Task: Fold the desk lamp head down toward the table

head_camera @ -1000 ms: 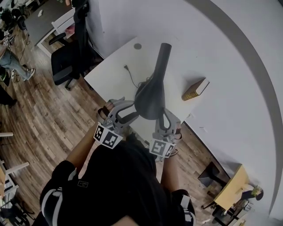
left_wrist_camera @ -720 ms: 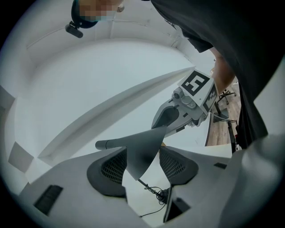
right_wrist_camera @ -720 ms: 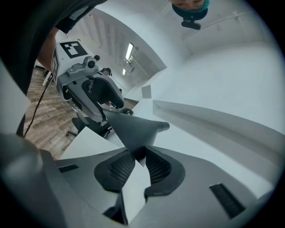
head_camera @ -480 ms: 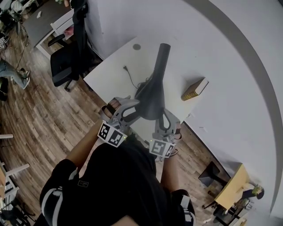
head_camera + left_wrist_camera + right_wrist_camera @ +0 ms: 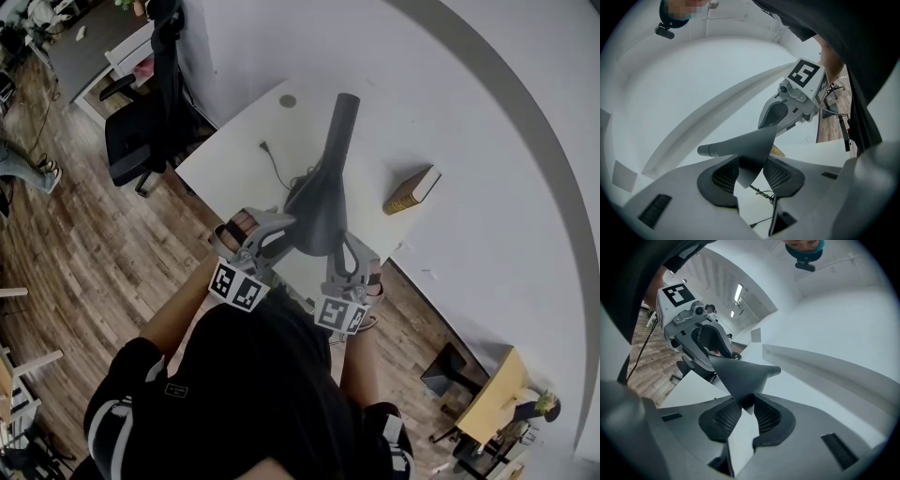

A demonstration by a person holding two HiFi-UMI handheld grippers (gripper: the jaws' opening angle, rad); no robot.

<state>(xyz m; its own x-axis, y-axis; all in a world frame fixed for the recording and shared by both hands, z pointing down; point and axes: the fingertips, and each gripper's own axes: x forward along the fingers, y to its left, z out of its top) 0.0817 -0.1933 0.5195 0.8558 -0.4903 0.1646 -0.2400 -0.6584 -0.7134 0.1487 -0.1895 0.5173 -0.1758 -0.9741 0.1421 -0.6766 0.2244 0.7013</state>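
The desk lamp's dark grey cone-shaped head [image 5: 319, 211] stands raised over the white table [image 5: 234, 159], and its neck [image 5: 341, 122] runs away from me. My left gripper [image 5: 281, 228] is at the head's left rim. Its jaws are closing, with the thin rim [image 5: 751, 152] between the pads [image 5: 723, 176]; small gaps still show beside the rim. My right gripper [image 5: 347, 246] is at the right rim, shut on the edge [image 5: 743, 397]. Each gripper shows in the other's view: the right gripper [image 5: 774, 115] and the left gripper [image 5: 708, 347].
A book [image 5: 412, 190] lies on the table right of the lamp. A black cable with a plug [image 5: 274, 164] trails left of the lamp's base. A black office chair [image 5: 141, 131] stands past the table's left edge. The white wall [image 5: 469, 112] lies close behind.
My left gripper has edged a little toward the lamp head and its jaws have narrowed around the rim. The right gripper and the lamp have kept still.
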